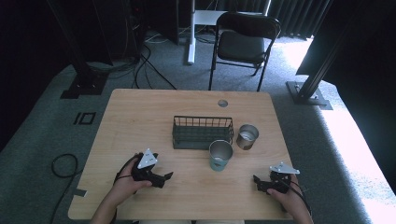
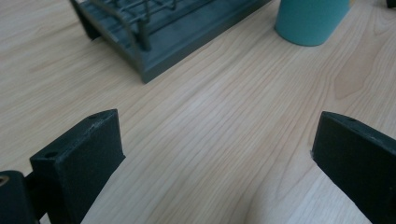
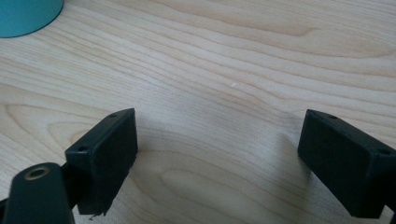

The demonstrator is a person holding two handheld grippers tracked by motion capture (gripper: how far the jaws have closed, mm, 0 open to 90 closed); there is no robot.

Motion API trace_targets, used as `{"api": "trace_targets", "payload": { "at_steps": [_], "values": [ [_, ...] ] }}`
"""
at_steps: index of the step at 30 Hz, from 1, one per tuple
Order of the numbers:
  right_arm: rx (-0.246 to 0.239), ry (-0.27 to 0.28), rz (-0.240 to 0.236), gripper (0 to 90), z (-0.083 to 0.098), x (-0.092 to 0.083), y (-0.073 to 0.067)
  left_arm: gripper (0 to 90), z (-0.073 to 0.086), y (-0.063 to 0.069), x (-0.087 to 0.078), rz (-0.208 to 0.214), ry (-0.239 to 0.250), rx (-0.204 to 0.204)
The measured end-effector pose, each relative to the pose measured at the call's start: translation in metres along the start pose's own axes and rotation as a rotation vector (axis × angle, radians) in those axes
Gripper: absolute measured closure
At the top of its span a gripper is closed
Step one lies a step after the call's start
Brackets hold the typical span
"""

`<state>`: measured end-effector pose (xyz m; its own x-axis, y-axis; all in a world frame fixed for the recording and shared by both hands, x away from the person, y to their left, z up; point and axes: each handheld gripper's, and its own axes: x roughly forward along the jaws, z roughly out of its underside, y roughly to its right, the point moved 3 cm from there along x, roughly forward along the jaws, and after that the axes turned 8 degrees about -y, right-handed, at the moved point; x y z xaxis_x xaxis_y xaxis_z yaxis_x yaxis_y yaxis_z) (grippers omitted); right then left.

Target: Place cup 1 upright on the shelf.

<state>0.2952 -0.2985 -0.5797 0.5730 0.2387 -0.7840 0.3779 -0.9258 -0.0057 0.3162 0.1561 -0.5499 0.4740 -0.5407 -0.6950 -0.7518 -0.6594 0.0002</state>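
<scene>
Both the left gripper (image 2: 215, 154) and right gripper (image 3: 217, 154) are spread wide and empty; ahead of their fingertips stands the teal, metal-rimmed tapered cup (image 1: 220, 155), probably light, rigid and slick, best pinched across its rim.

From my remote seat this looks like a lab or recording studio, not a home. The light wooden desk (image 1: 140, 116) stands alone on grey carpet (image 1: 56, 121), ringed by black curtains (image 1: 299, 14) and dark metal frame posts (image 1: 322, 60) bolted to floor plates. Loose cables (image 1: 144, 65) snake across the floor behind it, and a black folding chair (image 1: 243, 44) sits at the far side beside a white stand leg (image 1: 190, 42).
</scene>
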Motion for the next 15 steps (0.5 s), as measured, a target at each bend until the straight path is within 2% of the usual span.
{"api": "trace_targets", "payload": {
  "at_steps": [4, 8, 9, 15],
  "values": [
    [0.0, 0.0, 0.0, 11.6, 0.0, 0.0, 0.0, 2.5, -0.01, 0.008, 0.006, 0.015, 0.012, 0.011],
    [0.0, 0.0, 0.0, 11.6, 0.0, 0.0, 0.0, 2.5, -0.014, 0.012, 0.009, 0.025, 0.017, 0.022],
    [0.0, -0.001, 0.0, 11.6, 0.0, 0.0, 0.0, 2.5, -0.021, 0.019, 0.015, 0.04, 0.019, 0.04],
    [0.001, 0.0, 0.0, 11.6, 0.0, 0.0, 0.0, 2.5, -0.034, 0.03, 0.024, 0.081, 0.039, 0.049]
  ]
}}
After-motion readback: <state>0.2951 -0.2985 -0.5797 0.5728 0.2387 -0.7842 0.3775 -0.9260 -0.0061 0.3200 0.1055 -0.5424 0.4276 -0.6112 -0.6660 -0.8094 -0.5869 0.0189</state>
